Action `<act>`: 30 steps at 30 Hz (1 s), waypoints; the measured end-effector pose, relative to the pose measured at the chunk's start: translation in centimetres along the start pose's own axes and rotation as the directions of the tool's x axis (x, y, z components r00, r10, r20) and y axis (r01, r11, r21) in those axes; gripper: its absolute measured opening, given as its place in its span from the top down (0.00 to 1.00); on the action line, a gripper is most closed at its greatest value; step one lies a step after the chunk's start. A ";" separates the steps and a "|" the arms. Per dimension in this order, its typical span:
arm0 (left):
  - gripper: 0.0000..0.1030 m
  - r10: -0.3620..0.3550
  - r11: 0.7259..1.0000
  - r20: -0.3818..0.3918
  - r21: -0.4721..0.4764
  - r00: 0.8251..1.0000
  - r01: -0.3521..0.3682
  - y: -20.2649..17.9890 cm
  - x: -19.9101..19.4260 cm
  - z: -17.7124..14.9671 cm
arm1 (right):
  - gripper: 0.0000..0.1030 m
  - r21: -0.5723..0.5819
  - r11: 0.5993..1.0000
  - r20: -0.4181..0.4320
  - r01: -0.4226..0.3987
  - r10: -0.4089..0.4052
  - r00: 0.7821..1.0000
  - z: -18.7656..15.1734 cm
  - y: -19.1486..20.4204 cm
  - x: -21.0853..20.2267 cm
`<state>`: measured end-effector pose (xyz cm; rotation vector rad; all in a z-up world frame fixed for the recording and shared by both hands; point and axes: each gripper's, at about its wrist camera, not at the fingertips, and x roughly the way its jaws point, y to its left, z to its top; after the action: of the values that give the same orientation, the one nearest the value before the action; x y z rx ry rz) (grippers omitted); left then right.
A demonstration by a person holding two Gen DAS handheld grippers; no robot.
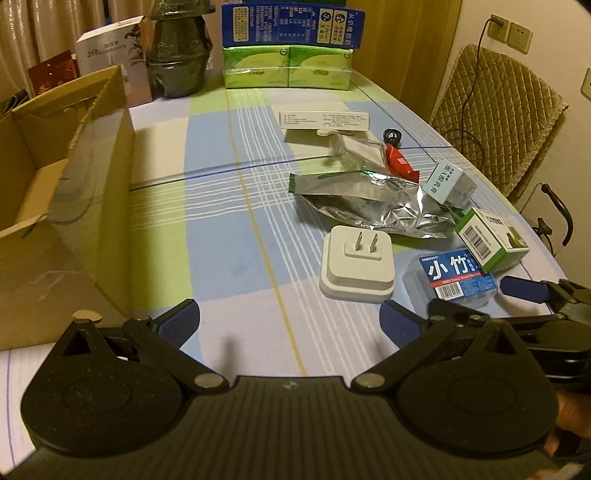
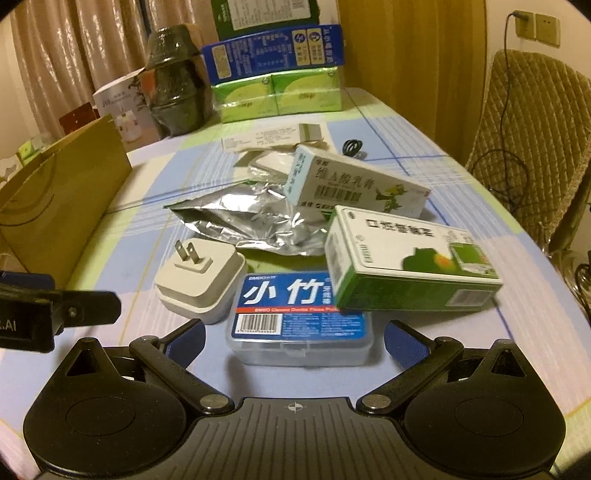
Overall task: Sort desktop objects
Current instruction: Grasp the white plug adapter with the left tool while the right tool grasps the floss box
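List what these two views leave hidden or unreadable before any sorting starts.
- Cardboard box: left wrist view, its inside is cut off by the frame edge and its own wall.
- Foil bag: right wrist view, the two cartons cover its right end.
- Paper slip: print too small.

A checked cloth in blue, green and white covers the surface (image 1: pixel 236 229). At its far end stands a dark wrapped pot (image 1: pixel 176 59) (shape blurred), left of stacked green tissue packs (image 1: pixel 286 68) under a blue carton (image 1: pixel 291 24). A quilted chair (image 1: pixel 495 125) sits on the right, near wall sockets (image 1: pixel 508 31) and beige curtains (image 2: pixel 70 48).
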<state>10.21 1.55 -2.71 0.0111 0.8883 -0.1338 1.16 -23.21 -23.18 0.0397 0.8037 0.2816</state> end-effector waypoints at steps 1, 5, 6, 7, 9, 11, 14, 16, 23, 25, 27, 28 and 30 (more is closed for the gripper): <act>0.01 -0.005 1.000 0.002 0.000 1.000 0.005 0.0 0.2 0.1 | 0.04 -0.005 1.000 0.003 0.004 -0.004 1.000 0.0 0.0 0.2; 0.01 -0.029 1.000 0.006 -0.010 1.000 0.029 0.2 0.9 0.3 | 0.18 -0.012 1.000 0.002 0.008 -0.008 1.000 -0.1 -0.3 0.5; 0.01 -0.035 0.999 0.008 -0.006 0.999 0.035 0.2 1.0 0.3 | 0.18 -0.016 1.000 0.003 0.010 -0.010 1.000 -0.1 -0.4 0.4; 0.01 -0.041 0.999 0.009 -0.004 0.999 0.041 0.2 1.2 0.3 | 0.18 -0.018 1.000 0.006 0.014 -0.014 1.000 -0.1 -0.6 0.3; 0.01 -0.052 0.999 0.009 0.006 0.999 0.052 0.0 1.6 0.3 | 0.18 -0.026 0.999 0.004 0.027 -0.027 1.000 -0.2 -0.9 0.1; 0.01 -0.062 0.998 0.014 0.030 0.998 0.062 -0.5 2.0 0.4 | 0.18 -0.025 0.999 0.000 0.032 -0.032 0.999 -0.4 -1.4 -0.2; 0.01 -0.094 0.993 0.023 0.080 0.995 0.092 -1.4 2.8 0.5 | 0.18 -0.027 0.999 -0.001 0.041 -0.041 0.999 -0.6 -1.5 -0.5; 0.01 -0.112 0.987 0.029 0.122 0.993 0.108 -2.2 3.5 0.6 | 0.18 -0.038 0.998 0.006 0.044 -0.043 0.999 -0.7 -1.4 -0.6; 0.12 -0.157 0.975 0.036 0.164 0.987 0.149 -3.5 5.8 1.4 | 0.18 -0.038 0.998 0.011 0.041 -0.041 0.999 -1.0 -1.5 -0.5; 0.20 -0.164 0.974 0.024 0.160 0.986 0.158 -3.5 6.6 1.7 | 0.18 -0.039 0.998 0.013 0.040 -0.039 0.999 -1.0 -1.6 -0.6; 0.26 -0.165 0.974 0.009 0.158 0.986 0.162 -3.6 7.3 1.8 | 0.19 -0.040 0.998 0.014 0.040 -0.040 0.999 -1.0 -1.5 -0.5; 0.27 -0.164 0.974 0.002 0.159 0.986 0.161 -3.7 7.6 1.9 | 0.19 -0.039 0.998 0.013 0.040 -0.040 0.999 -1.0 -1.5 -0.5; 0.30 -0.148 0.973 -0.012 0.175 0.989 0.148 -3.9 8.1 1.7 | 0.19 -0.036 0.999 0.008 0.038 -0.038 0.999 -1.0 -1.5 -0.5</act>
<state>16.12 -3.36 -7.71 0.1091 0.8735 -0.3512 0.44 -24.90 -23.75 -0.0080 0.7907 0.2600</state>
